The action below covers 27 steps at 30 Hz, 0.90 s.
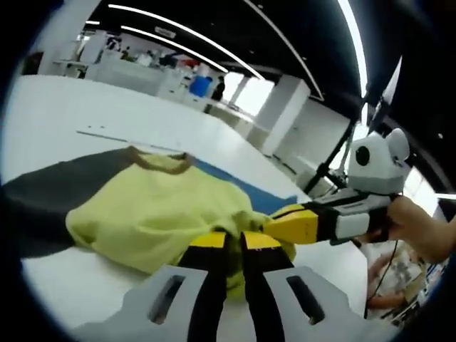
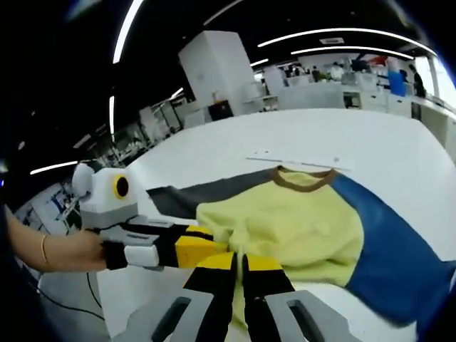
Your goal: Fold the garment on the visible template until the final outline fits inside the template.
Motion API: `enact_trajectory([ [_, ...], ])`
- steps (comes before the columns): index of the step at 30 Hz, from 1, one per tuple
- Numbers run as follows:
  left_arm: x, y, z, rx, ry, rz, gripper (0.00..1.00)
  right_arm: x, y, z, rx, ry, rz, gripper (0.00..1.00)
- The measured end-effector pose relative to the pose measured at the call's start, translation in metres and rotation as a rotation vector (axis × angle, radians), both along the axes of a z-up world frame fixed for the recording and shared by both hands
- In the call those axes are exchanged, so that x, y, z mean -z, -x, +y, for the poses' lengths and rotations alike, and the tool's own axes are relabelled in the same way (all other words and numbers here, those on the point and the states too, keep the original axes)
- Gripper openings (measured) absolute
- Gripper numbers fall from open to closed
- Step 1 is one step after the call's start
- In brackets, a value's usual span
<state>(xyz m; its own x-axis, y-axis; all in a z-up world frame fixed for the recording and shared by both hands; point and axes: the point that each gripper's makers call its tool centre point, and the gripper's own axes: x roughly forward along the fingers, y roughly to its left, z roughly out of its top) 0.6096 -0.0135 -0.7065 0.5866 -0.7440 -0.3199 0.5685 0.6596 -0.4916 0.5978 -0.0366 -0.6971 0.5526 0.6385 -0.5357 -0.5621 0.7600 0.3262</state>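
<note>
A yellow garment (image 1: 157,214) with a brown collar (image 1: 162,162) lies crumpled on the white table (image 1: 64,114). A dark grey part (image 1: 57,189) spreads to one side of it and a blue part (image 2: 388,242) to the other. My left gripper (image 1: 235,242) is shut on the near yellow hem. My right gripper (image 1: 279,224) comes in from the right and its yellow tips pinch the same bunched edge close by. In the right gripper view the right gripper (image 2: 240,262) is shut on the garment (image 2: 285,221), with the left gripper (image 2: 203,249) right beside it.
A thin pale line (image 2: 299,160) runs across the table beyond the collar (image 2: 306,178). A person's hand (image 2: 64,251) holds the left gripper. Desks, pillars and ceiling lights fill the room behind. Bare table top (image 2: 370,135) lies past the garment.
</note>
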Motion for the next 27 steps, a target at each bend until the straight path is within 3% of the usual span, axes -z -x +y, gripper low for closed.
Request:
enact_trajectory([
  [6,-0.003,0.0,0.003,-0.005,0.013,0.002,0.01,-0.001,0.003,0.002,-0.002,-0.002,-0.003,0.0],
  [11,-0.005,0.0,0.006,-0.011,0.015,0.004,0.01,0.0,0.006,0.002,-0.02,0.046,-0.031,0.01],
  [21,-0.013,-0.003,0.008,-0.033,0.045,0.016,0.0,0.01,0.013,-0.014,0.043,0.114,-0.034,0.33],
  [27,-0.018,-0.005,0.009,-0.043,0.055,0.012,0.0,0.025,0.024,-0.023,0.091,0.094,0.019,0.31],
])
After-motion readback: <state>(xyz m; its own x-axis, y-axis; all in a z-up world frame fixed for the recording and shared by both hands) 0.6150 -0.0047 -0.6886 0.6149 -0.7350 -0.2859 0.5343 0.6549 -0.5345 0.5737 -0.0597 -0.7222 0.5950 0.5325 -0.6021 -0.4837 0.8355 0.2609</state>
